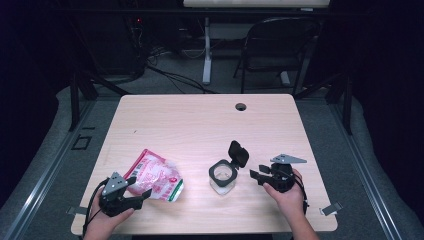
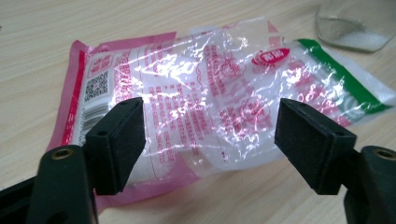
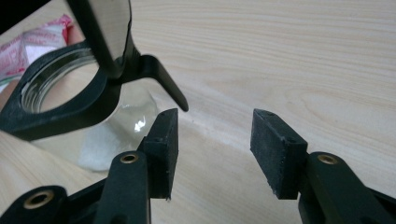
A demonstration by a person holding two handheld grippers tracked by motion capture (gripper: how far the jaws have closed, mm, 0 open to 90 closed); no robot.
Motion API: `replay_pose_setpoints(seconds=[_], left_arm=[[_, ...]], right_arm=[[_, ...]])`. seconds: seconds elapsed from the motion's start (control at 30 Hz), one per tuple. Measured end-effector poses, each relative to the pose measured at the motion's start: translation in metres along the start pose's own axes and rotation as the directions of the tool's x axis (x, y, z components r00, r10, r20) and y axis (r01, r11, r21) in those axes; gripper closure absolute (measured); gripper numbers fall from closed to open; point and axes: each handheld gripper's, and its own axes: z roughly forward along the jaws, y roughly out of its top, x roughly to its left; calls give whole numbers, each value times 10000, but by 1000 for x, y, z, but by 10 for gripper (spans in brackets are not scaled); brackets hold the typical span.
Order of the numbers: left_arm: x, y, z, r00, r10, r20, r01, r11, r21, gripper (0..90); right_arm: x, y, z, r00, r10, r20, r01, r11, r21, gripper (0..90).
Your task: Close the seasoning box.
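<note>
Left of the jar (image 1: 223, 176), bag (image 1: 156, 175) lies limp, crinkly, slippery: pinch its near edge. Left gripper (image 1: 141, 195) jaws apart, right gripper (image 1: 254, 174) apart too.

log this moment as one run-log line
left tool: open, over flat bag | right tool: open, beside jar | jar lid: flipped up

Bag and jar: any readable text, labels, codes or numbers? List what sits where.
Bag, red oval logo: white characters, too blurred to read.
Bag, left edge: QR code and barcode, printed digits too small to read.
Bag, clear middle: pink lines of small print, glare and creases, unreadable.
Jar and its lid: no text seen.
No text can be quoted.
</note>
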Motion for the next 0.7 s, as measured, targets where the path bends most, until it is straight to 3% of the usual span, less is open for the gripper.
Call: replay_pose_setpoints(seconds=[0.1,0.17,0.23,0.47,0.6,0.7], left_arm=[[-3,-5,2,9989,469,-92,-467,9986,229,220],[-7,-8,5,9948,976,-278,-962,9943,465,182],[-11,-9,6,9922,1208,-318,-1190,9914,551,171],[-17,-10,8,9881,1503,-331,-1487,9877,476,161],[-20,-10,7,9776,2100,-113,-2092,9765,512,157],[-20,-9,10,9777,2087,-237,-2070,9765,596,157]], right_arm=[[-4,4,2,9998,193,-48,-194,9998,-94,515],[-6,5,3,9990,429,-150,-430,9990,-103,516],[-7,6,4,9983,539,-234,-543,9984,-160,517],[-6,8,6,9991,343,-234,-345,9994,-86,516],[-5,8,5,9991,307,-278,-310,9994,-119,514],[-5,8,6,9991,310,-302,-314,9995,-106,514]])
